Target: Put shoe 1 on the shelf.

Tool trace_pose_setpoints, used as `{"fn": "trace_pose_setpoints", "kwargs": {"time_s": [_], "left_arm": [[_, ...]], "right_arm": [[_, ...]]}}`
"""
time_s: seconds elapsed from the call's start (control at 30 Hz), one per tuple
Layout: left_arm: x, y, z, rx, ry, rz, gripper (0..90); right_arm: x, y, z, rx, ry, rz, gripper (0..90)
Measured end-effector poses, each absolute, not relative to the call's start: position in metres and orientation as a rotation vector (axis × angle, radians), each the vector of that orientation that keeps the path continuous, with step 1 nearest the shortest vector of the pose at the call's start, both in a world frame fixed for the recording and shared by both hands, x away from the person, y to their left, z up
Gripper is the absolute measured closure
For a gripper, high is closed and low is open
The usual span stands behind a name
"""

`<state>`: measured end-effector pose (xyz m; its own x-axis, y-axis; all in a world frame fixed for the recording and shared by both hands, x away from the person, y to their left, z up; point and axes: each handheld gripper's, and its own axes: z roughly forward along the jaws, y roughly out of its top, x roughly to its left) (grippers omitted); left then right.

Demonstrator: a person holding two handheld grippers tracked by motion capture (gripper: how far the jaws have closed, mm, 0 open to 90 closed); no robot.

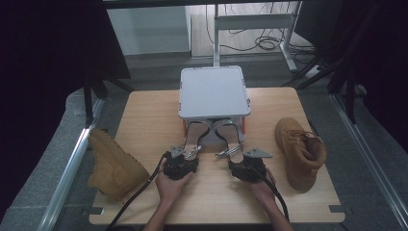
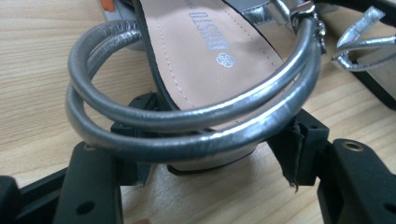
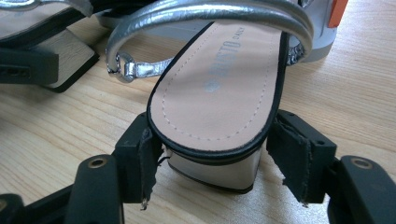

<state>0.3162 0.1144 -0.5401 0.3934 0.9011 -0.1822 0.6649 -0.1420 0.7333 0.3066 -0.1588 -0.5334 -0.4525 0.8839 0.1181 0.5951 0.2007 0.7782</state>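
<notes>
Left gripper [image 1: 188, 155]: hand low on table, palm cupping body, jaws level, pressed on block heel of left sandal [image 2: 205, 56]; doubled silver tubular strap loops above jaws, tan stitched insole beyond.

Right gripper [image 1: 236, 155]: same pose, jaws straddle heel of right sandal [image 3: 219, 93], left pad touching, right pad just beside; glossy metallic heel, black-edged insole.

Sandal toes lie under grey box [image 1: 214, 91], beyond jaws.

Glossy silver leather-look sandal straps [image 2: 196, 121], matt wood-grain table [image 2: 37, 56]
</notes>
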Motion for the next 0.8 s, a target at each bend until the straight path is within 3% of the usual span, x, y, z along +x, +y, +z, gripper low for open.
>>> {"fn": "trace_pose_setpoints", "kwargs": {"time_s": [0.43,0.8], "left_arm": [[0.323,0.113,-0.538,1.812,1.405,0.3,37.5],[0.333,0.118,-0.532,1.745,1.428,0.312,39.4]], "right_arm": [[0.307,-0.159,-0.533,1.401,2.124,1.131,37.5],[0.306,-0.16,-0.534,1.401,2.116,1.142,37.5]]}}
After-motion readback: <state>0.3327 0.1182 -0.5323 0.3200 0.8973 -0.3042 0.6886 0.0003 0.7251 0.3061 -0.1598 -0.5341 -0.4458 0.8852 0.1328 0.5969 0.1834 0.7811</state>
